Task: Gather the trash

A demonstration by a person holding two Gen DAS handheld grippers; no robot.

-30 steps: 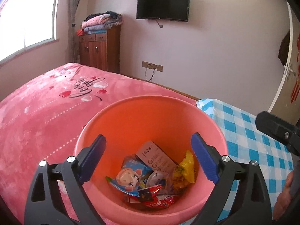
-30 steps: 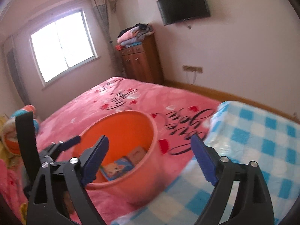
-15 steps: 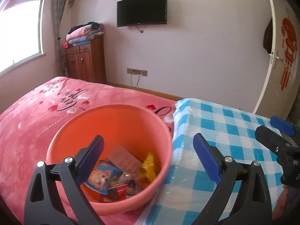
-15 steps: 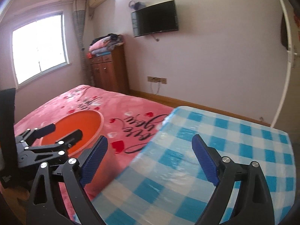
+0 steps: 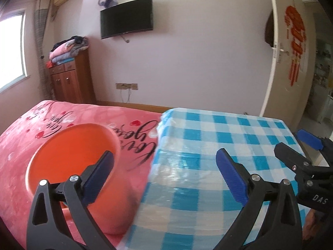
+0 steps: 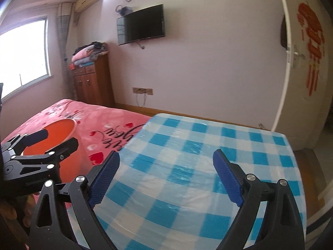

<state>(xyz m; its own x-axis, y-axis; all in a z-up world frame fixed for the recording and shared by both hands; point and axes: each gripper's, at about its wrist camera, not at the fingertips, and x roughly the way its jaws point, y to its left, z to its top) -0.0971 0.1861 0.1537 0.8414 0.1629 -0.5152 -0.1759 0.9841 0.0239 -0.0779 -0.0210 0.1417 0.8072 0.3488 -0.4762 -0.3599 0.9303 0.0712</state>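
Orange round plastic bucket (image 5: pixel 70 162) sits left on the pink bed beside the blue-checked worktop (image 5: pixel 208 145); both hand-held grippers, left (image 5: pixel 164 175) and right (image 6: pixel 166 177), gape wide and empty, so scanning the cloth slowly seems wise.

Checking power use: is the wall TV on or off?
Off, apparently: the TV screen is uniformly dark in both views, showing no picture.
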